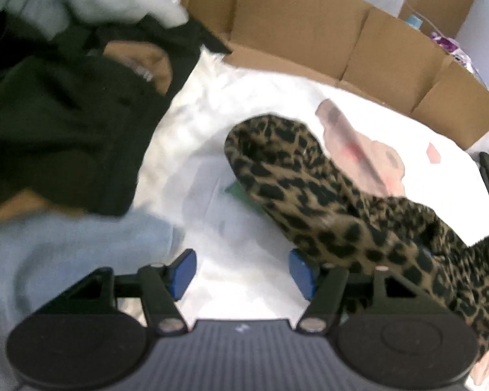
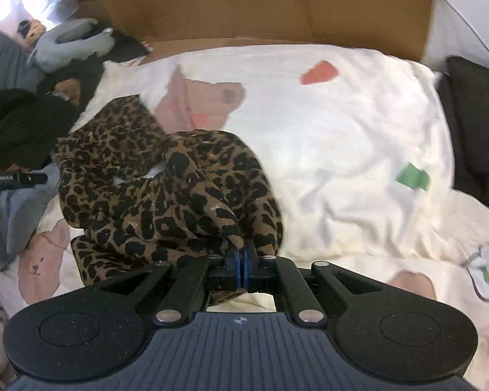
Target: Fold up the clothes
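A: Starting at the left, what lies there?

B: A heap of black clothing [image 1: 58, 123] with a pale blue garment [image 1: 65, 254] in front of it, on a white bed sheet [image 1: 244, 228] printed with bears. Brown cardboard [image 1: 309, 32] stands along the far edge of the bed.

A: And the left hand-held gripper [image 1: 241, 272]?

B: Released. Its blue pads [image 1: 182, 267] stand well apart over bare sheet with nothing between them. The leopard-print garment [image 1: 309, 189] reaches only the outer side of its right-hand pad.

A: Where is that garment, then?

B: Bunched up on the sheet, running from the middle of the bed toward the right, where part of it is drawn up.

A: Drawn up by what?

B: The right hand-held gripper [image 2: 241, 254] is clenched on a fold of the leopard-print garment [image 2: 166, 189], the pads pressed together with cloth pinched at their tips. Right of it, the sheet lies bare, with a dark cushion [image 2: 476, 123] at the far right edge.
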### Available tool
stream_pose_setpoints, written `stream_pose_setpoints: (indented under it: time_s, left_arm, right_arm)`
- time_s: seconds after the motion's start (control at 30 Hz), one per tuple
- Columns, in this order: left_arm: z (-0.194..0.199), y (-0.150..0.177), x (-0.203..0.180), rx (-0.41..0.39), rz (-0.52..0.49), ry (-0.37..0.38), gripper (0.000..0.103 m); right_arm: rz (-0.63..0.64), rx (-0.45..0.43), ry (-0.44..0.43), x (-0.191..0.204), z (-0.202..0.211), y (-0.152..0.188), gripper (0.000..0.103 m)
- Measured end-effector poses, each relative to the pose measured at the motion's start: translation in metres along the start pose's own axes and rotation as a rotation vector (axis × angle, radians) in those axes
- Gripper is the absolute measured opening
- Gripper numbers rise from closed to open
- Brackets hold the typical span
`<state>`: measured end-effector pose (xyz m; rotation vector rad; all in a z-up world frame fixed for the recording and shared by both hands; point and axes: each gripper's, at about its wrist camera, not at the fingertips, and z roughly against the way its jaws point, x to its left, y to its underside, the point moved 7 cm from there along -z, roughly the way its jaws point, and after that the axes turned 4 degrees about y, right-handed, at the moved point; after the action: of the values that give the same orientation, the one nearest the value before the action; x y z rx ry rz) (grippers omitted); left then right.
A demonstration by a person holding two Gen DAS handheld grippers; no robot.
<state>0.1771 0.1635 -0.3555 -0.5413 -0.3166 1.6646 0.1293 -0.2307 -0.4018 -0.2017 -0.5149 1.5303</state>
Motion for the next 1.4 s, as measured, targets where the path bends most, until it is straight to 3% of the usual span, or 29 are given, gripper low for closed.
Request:
stream_pose_setpoints:
  time_s: [0.23, 0.6, 0.77, 0.9, 1.0, 1.07, 1.1, 1.13, 1.2, 1.4]
  left_arm:
    - [-0.017, -0.039, -0.013, -0.026, -0.021, 0.021, 0.07]
    - [-0.031, -0.073, -0.014, -0.078, 0.152, 0.102, 0.075]
    - [-0.026, -0.079, -0.009, -0.173, 0.201, 0.117, 0.077]
    - [-0.052, -0.073, -0.012, -0.06, 0.213, 0.148, 0.079]
    - [-0.066, -0.07, -0.015, -0.029, 0.207, 0.161, 0.079]
    - [-0.074, -0.065, -0.015, 0.001, 0.214, 0.161, 0.072]
    - [-0.077, -0.062, -0.014, 0.018, 0.225, 0.165, 0.055]
    - [-0.08, -0.058, -0.013, 0.04, 0.238, 0.179, 0.031]
    - [-0.08, -0.049, -0.014, 0.074, 0.225, 0.182, 0.01]
    - [-0.05, -0.032, -0.013, 0.062, 0.175, 0.171, 0.005]
  right_arm:
    - [-0.092, -0.007, 0.024, -0.028, 0.002, 0.019, 0.0]
    - [-0.126, 0.008, 0.002, -0.028, -0.004, 0.046, 0.0]
    - [-0.116, 0.019, 0.007, -0.028, -0.008, 0.05, 0.0]
    - [-0.122, 0.02, 0.011, -0.029, -0.011, 0.051, 0.0]
    - [-0.136, 0.025, 0.011, -0.03, -0.014, 0.053, 0.0]
    - [-0.143, 0.028, 0.009, -0.03, -0.014, 0.054, 0.0]
    - [-0.141, 0.027, 0.009, -0.029, -0.014, 0.054, 0.0]
    - [-0.137, 0.025, 0.01, -0.029, -0.014, 0.054, 0.0]
    - [-0.135, 0.016, 0.011, -0.029, -0.012, 0.052, 0.0]
    - [-0.148, -0.026, 0.01, -0.034, -0.003, 0.043, 0.0]
